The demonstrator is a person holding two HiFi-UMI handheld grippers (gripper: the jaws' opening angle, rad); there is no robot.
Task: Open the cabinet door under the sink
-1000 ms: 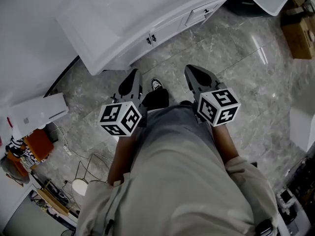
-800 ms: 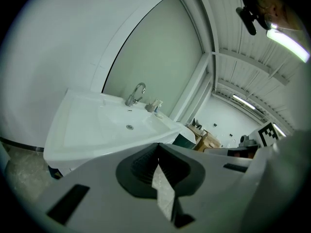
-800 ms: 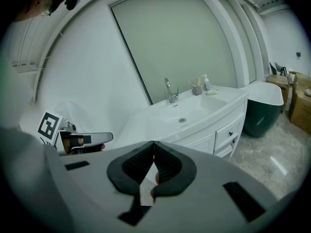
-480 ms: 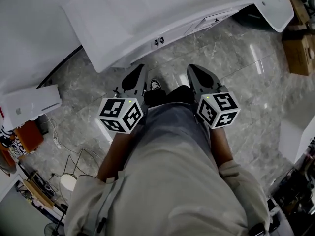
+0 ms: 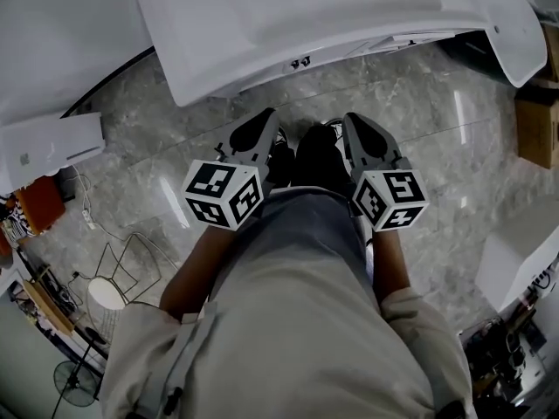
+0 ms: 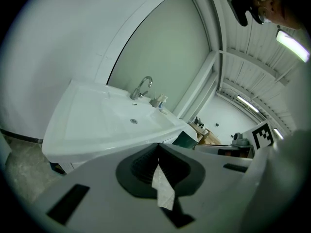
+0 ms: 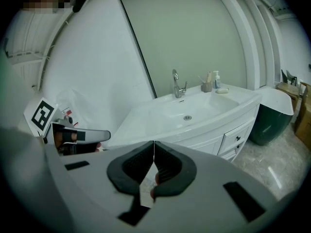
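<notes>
The white sink vanity [image 5: 349, 16] fills the top of the head view. Its cabinet doors show only as a thin strip under the counter, with two small dark knobs [image 5: 301, 62] side by side. My left gripper [image 5: 265, 119] and right gripper [image 5: 355, 122] hang side by side over the grey marble floor, a short way in front of the vanity. Both are shut with nothing between the jaws. The left gripper [image 6: 158, 148] looks over the basin [image 6: 121, 120] and faucet [image 6: 142, 87]. The right gripper [image 7: 154, 147] sees the basin [image 7: 187, 111], the faucet [image 7: 178, 84] and a drawer front [image 7: 236, 136] with knobs.
A white box-like unit [image 5: 48, 147] stands at the left, with a wire stand [image 5: 118, 273] and cables on the floor near it. A cardboard box [image 5: 534, 116] and a white fixture [image 5: 515, 260] sit at the right. A dark green bin [image 7: 269, 123] stands beside the vanity. Small bottles [image 7: 211, 83] rest on the counter.
The person has stepped closer to the vanity, so it now sits nearer in the head view. Both grippers moved forward with the body and stayed shut.
</notes>
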